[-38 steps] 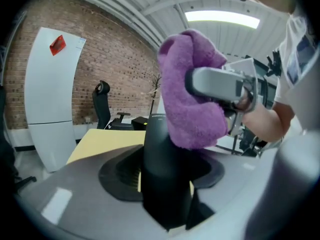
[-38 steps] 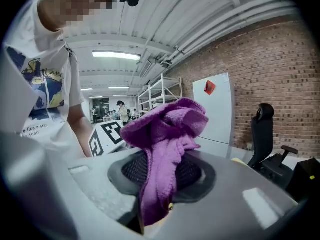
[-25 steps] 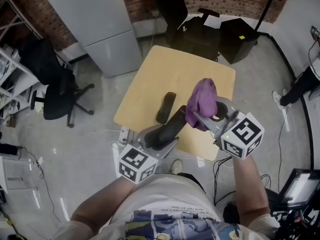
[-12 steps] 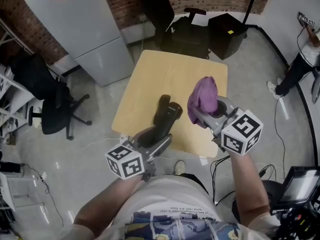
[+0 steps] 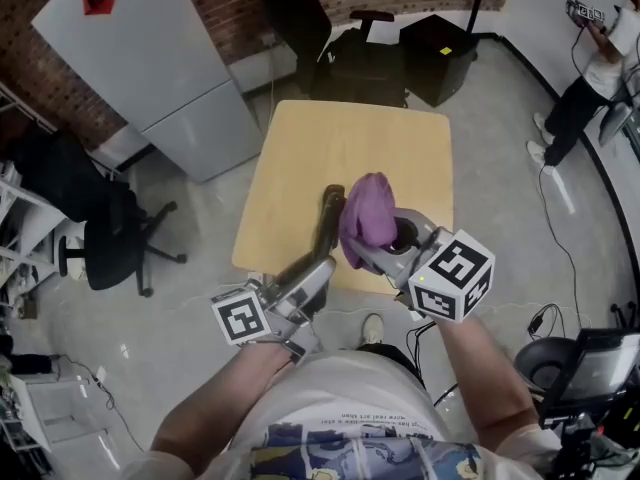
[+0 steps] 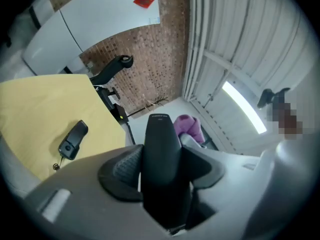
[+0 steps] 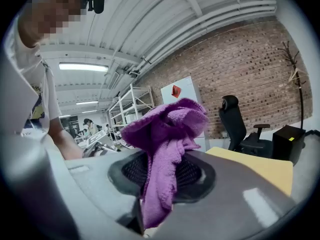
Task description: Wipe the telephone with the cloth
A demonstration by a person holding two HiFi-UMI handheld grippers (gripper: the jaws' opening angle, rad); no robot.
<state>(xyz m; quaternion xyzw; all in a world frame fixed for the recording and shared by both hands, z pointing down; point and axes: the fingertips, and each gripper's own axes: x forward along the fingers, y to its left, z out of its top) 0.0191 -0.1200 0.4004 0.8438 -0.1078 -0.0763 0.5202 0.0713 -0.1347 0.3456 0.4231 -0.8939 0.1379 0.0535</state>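
Note:
My left gripper [image 5: 308, 276] is shut on the black telephone handset [image 5: 293, 267] and holds it off the near edge of the yellow table [image 5: 350, 143]. In the left gripper view the handset [image 6: 161, 134] stands straight out between the jaws of that gripper [image 6: 160, 170]. Another black part of the telephone [image 5: 329, 211] lies on the table, also seen in the left gripper view [image 6: 73, 139]. My right gripper [image 5: 386, 250] is shut on the purple cloth [image 5: 367, 218], just right of the handset. The cloth [image 7: 167, 129] bunches above the right gripper's [image 7: 165, 178] jaws.
A grey cabinet [image 5: 150, 68] stands beyond the table at the left. Black office chairs [image 5: 115, 233] [image 5: 340, 48] and a black box [image 5: 440, 43] surround the table. A person [image 5: 590, 78] stands at the far right. A monitor [image 5: 595, 368] sits at the lower right.
The left gripper has rolled with the handset in it and drawn back toward me. The right gripper has carried the cloth left, closer to the handset.

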